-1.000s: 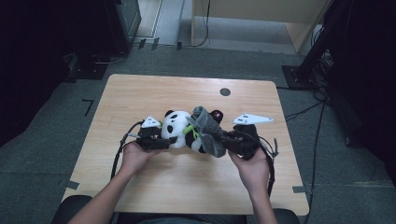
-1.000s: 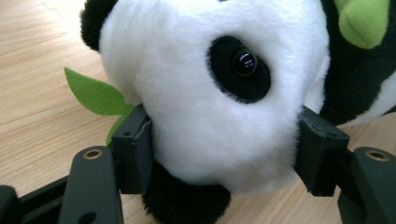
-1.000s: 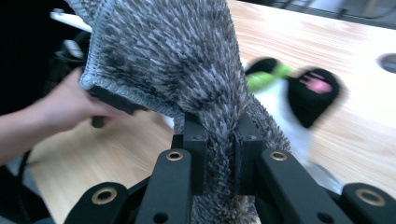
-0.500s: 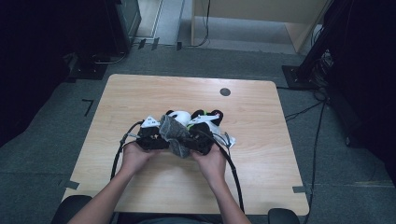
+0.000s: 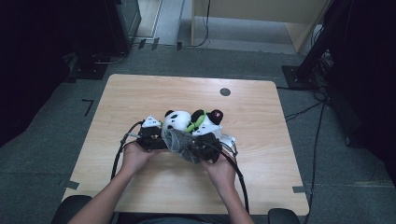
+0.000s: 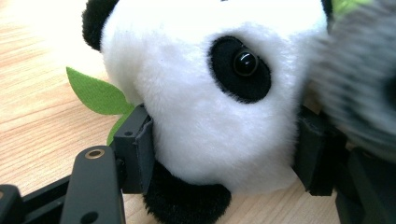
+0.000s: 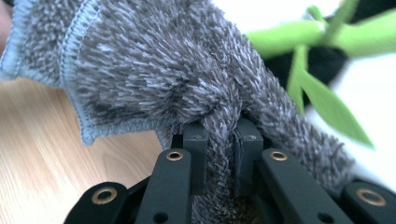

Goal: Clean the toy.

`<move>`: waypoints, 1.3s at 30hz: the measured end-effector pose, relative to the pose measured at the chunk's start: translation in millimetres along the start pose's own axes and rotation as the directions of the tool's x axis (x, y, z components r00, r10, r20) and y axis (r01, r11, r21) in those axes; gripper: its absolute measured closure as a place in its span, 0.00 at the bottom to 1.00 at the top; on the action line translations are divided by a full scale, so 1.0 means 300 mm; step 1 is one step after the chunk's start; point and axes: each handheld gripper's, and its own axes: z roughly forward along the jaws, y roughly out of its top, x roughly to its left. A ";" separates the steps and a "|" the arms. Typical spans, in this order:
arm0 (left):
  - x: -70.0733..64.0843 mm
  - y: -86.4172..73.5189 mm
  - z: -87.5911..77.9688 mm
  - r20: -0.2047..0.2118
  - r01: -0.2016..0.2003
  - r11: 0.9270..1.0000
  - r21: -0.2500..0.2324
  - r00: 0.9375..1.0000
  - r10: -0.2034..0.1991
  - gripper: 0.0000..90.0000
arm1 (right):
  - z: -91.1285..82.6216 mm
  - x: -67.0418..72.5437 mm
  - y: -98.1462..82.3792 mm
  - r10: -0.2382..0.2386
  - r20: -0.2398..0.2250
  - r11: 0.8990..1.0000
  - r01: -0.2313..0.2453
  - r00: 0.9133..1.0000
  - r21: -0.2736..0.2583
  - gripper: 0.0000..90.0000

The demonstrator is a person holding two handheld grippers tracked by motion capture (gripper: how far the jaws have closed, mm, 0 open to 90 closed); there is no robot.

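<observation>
A black-and-white panda plush [image 5: 176, 120] lies mid-table, with green felt leaves [image 5: 196, 122] at its body. In the left gripper view, my left gripper [image 6: 224, 149] is shut on the panda's head [image 6: 205, 107], a pad pressing each cheek. From the high view the left gripper [image 5: 162, 136] comes at the head from the left. My right gripper [image 7: 223, 149] is shut on a fold of a shaggy grey cloth [image 7: 163, 70]. The cloth [image 5: 177, 140] hangs against the front of the panda's head, with the right gripper [image 5: 190, 147] just right of it.
The wooden table [image 5: 140, 93] has a black round mark [image 5: 225, 92] at its back right. Black cables [image 5: 238, 172] trail from both grippers toward the front edge. Dark floor and equipment stands surround the table.
My right gripper has carried the grey cloth left and down, from the panda's right side to the front of its head beside the left gripper. The left gripper has kept still on the head.
</observation>
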 end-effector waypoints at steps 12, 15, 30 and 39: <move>0.000 -0.001 0.001 0.001 -0.011 1.000 -0.001 1.000 0.011 0.38 | -0.113 -0.040 -0.020 0.036 0.017 0.999 -0.035 0.999 -0.019 0.89; -0.001 -0.002 0.001 0.003 -0.011 1.000 -0.003 1.000 0.011 0.38 | -0.143 -0.056 -0.021 0.056 0.014 0.998 -0.056 0.998 -0.023 0.89; 0.004 -0.005 0.001 0.014 -0.015 1.000 -0.014 1.000 0.015 0.38 | -0.235 -0.136 -0.033 0.119 -0.003 0.992 -0.119 0.993 -0.030 0.89; 0.005 -0.006 0.001 0.018 -0.018 1.000 -0.017 1.000 0.018 0.38 | -0.277 -0.190 -0.056 0.168 0.004 0.985 -0.168 0.986 -0.032 0.89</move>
